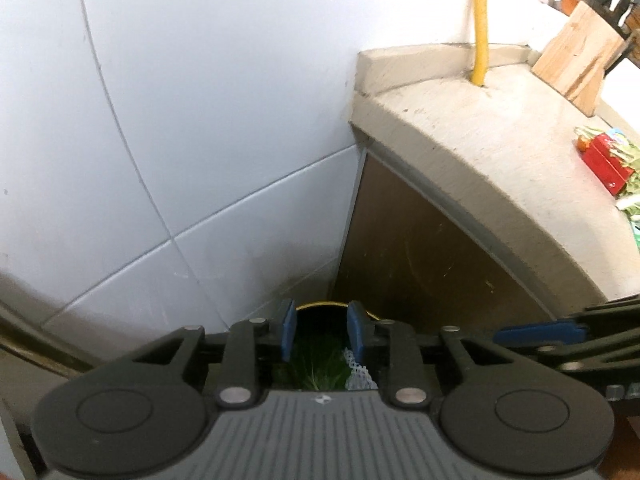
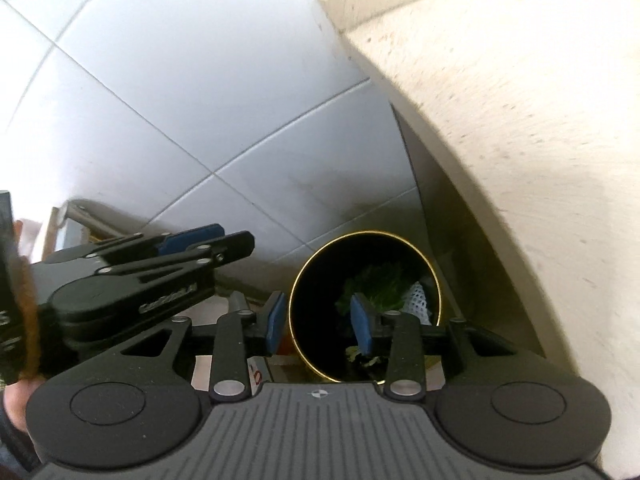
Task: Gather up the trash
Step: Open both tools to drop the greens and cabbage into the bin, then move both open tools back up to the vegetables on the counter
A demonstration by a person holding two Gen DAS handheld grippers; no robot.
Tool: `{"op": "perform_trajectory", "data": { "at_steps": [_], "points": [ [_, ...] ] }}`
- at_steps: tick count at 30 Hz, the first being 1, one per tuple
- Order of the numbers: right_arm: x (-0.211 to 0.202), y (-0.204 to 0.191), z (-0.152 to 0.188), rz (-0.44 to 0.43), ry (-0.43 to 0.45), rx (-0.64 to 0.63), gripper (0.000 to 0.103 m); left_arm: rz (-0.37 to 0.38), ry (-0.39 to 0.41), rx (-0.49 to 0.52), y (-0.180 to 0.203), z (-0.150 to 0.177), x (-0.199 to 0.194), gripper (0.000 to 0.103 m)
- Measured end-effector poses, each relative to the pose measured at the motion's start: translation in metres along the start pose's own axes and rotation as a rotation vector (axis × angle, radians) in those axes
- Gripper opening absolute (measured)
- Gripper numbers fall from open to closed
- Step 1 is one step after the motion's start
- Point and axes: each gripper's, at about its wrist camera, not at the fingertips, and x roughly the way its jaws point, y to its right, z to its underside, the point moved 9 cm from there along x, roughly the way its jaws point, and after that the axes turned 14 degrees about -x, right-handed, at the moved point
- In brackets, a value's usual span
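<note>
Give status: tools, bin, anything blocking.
Left tool and right tool open, empty, above the bin. Greens and white foam netting inside. More trash on the counter. Nothing blocking.

Wooden knife block [image 1: 576,54], yellow pipe [image 1: 481,20], white tiles [image 1: 180,120]

Your bin [image 2: 366,308] stood on the floor in the corner between tiled wall [image 1: 180,120] and worktop [image 1: 500,152], leafy scraps [image 2: 378,284] and netting [image 2: 420,296] inside, knife block [image 1: 576,56] at the worktop's back, packet [image 1: 606,158] nearer you.
</note>
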Motion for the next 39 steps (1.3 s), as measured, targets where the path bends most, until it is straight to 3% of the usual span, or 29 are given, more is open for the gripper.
{"op": "perform_trajectory", "data": {
  "at_steps": [11, 14, 21, 29, 34, 39],
  "points": [
    [-0.069, 0.002, 0.016, 0.060, 0.130, 0.034, 0.056, 0.007, 0.080, 0.075, 0.017, -0.004, -0.015, 0.049],
    [-0.087, 0.010, 0.021, 0.083, 0.165, 0.054, 0.056, 0.021, 0.084, 0.096, 0.024, -0.001, -0.016, 0.060],
    [-0.143, 0.046, 0.037, 0.178, 0.278, 0.093, 0.061, 0.042, 0.130, 0.140, 0.034, 0.003, -0.025, 0.060],
    [-0.197, 0.128, 0.066, 0.332, 0.351, 0.201, 0.066, 0.040, 0.141, 0.156, 0.040, 0.004, -0.028, 0.060],
    [-0.214, 0.173, 0.074, 0.376, 0.365, 0.254, 0.066, 0.117, 0.173, 0.215, 0.087, 0.011, -0.048, 0.061],
    [-0.220, 0.201, 0.065, 0.382, 0.376, 0.256, 0.066, 0.221, 0.189, 0.354, 0.168, 0.022, -0.062, 0.062]
  ]
}}
